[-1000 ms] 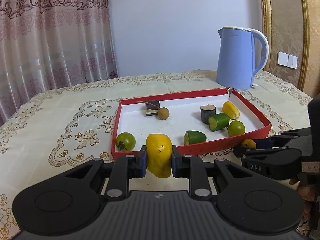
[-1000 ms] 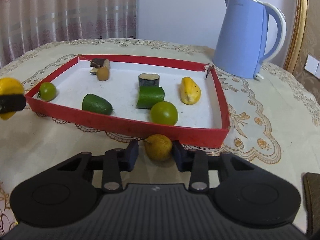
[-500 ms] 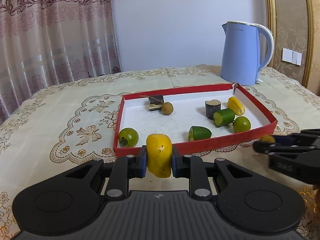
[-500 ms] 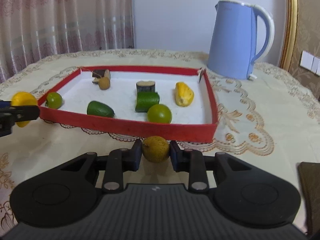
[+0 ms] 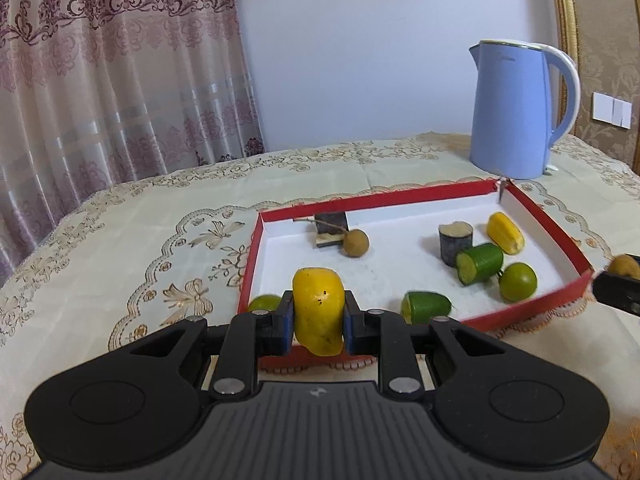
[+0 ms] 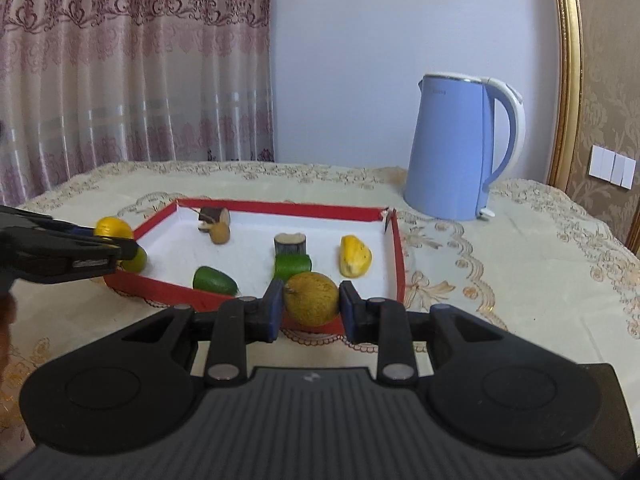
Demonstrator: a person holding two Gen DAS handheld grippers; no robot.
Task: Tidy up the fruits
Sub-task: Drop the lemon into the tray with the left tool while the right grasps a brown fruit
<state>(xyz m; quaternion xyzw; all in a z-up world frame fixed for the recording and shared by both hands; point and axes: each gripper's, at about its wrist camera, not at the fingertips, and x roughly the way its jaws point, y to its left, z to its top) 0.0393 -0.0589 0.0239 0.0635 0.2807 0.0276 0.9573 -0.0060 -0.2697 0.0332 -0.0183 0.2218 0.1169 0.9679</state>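
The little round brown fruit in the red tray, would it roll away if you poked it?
Probably. The brown fruit looks round as a ball, so a nudge would likely send it rolling across the tray's flat white floor. It might not get far: a dark block sits right beside it, and the red walls should stop it. It looks small, so likely light.

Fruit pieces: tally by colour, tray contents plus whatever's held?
Green: 4: corner lime, cut half, cylinder, right lime
Yellow: 2: tray piece, left-held piece
Tan: 2: small ball, right-held ball
Dark: 2: block, stump
Total: 10
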